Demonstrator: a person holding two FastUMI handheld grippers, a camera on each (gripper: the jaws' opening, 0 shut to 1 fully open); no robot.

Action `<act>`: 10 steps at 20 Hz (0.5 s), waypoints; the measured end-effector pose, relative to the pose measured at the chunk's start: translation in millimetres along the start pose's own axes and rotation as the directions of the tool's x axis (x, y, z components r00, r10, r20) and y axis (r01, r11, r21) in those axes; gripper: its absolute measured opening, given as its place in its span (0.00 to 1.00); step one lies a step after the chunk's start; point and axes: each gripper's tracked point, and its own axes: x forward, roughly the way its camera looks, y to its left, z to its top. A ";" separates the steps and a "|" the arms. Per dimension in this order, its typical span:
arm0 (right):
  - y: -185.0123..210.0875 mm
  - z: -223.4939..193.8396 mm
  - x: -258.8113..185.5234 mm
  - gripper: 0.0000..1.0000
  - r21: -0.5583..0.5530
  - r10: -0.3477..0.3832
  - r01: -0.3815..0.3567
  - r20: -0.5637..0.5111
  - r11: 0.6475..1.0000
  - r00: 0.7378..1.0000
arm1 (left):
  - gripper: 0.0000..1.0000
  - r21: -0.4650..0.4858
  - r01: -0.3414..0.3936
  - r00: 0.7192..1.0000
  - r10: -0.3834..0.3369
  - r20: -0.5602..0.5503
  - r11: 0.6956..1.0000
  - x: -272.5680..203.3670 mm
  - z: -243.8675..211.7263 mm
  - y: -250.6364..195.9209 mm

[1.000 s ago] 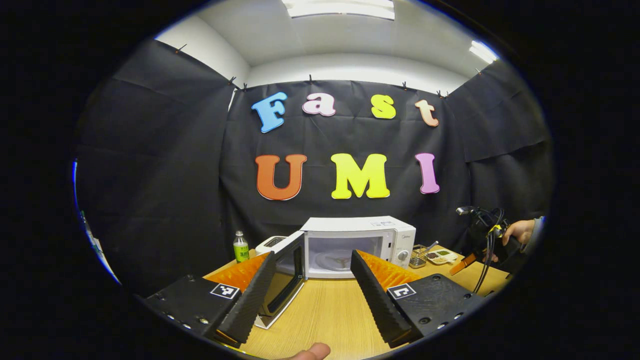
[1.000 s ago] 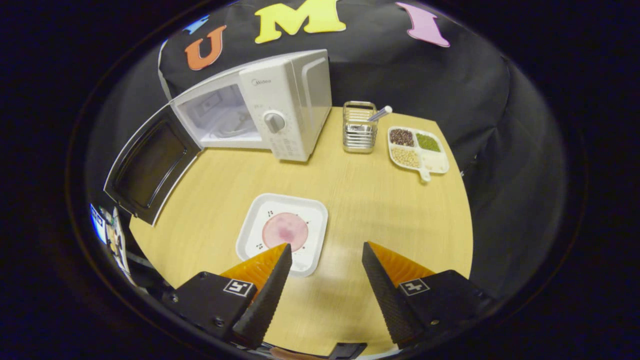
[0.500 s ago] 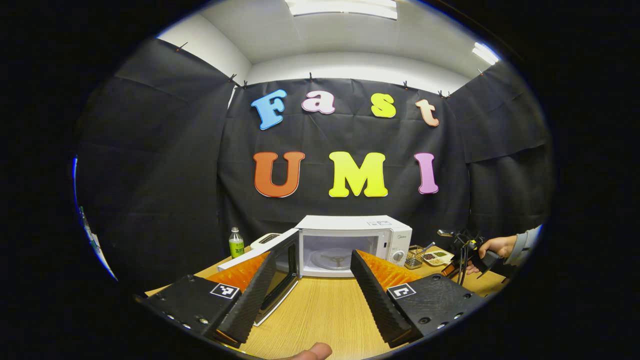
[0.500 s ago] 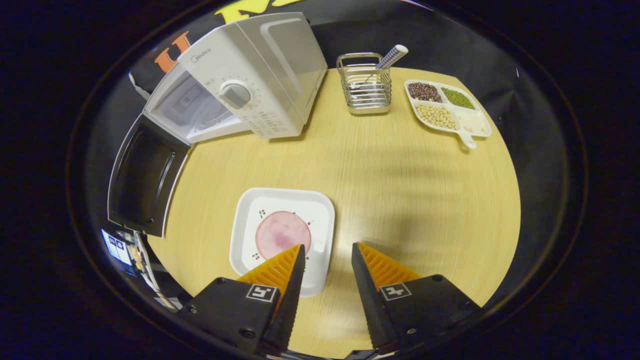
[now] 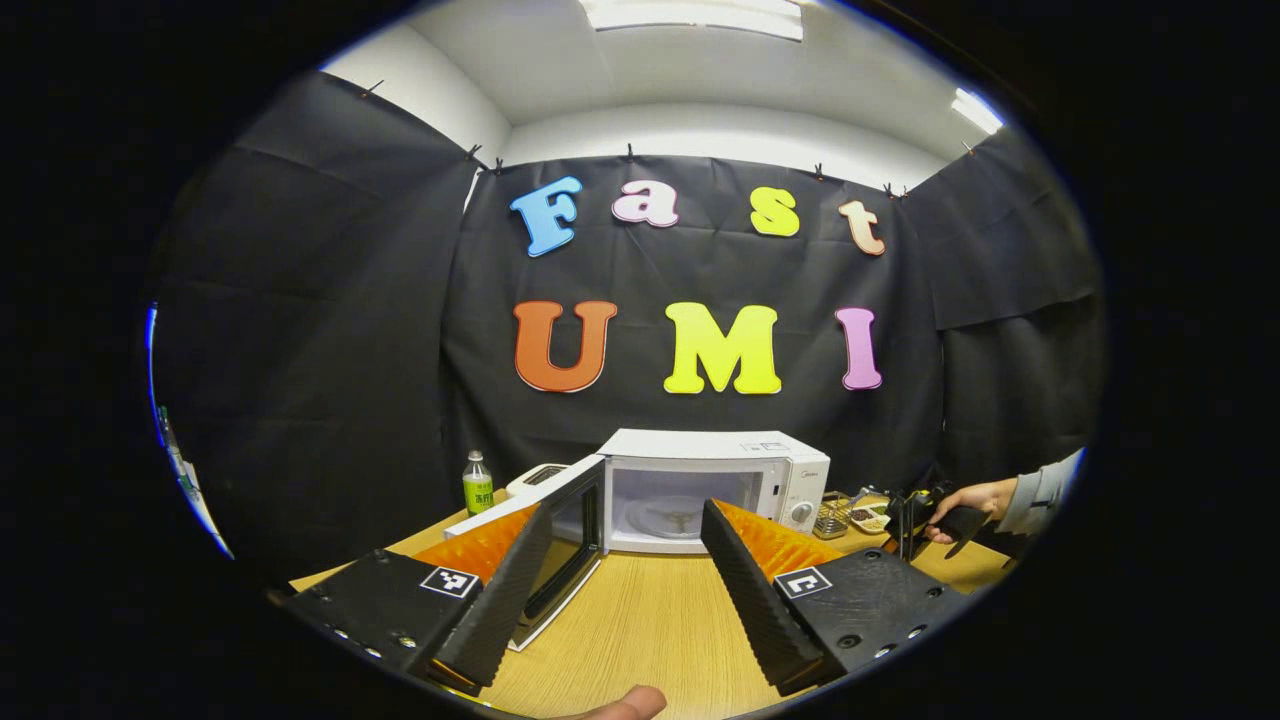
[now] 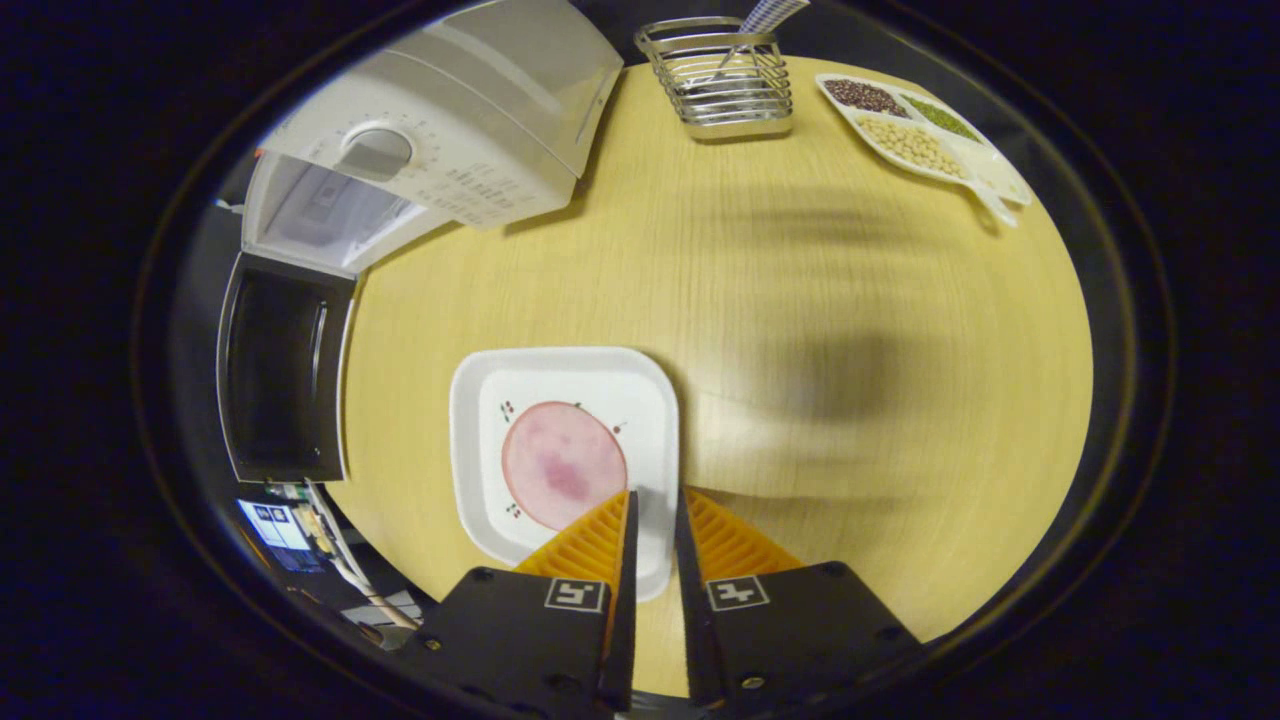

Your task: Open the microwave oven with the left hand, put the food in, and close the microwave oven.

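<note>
Right gripper view has the food, a pink slice [image 6: 563,465], lying on a white square plate [image 6: 520,375] low in the frame left of centre, on the wooden table [image 6: 800,300]; the right gripper [image 6: 652,512] has its fingers drawn nearly together over the plate's right rim, though whether they press it I cannot tell. The microwave [image 6: 470,120] sits at upper left, its door [image 6: 283,365] swung open below it. Left gripper view shows the left gripper [image 5: 625,535] with fingers wide apart, holding nothing, facing the open microwave [image 5: 715,485] at lower centre.
</note>
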 end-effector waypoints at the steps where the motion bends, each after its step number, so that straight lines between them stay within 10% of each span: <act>1: 0.6 -1.2 1.1 0.08 0.005 0.002 -0.002 -0.004 1.000 1.000 | 0.92 -0.002 -0.001 1.000 0.001 0.003 1.000 -1.0 1.0 0.4; 10: 3.6 -12.6 -7.6 0.03 0.162 0.107 -0.124 0.109 0.979 0.988 | 0.92 -0.026 -0.003 1.000 0.003 0.016 1.000 -13.3 4.1 13.2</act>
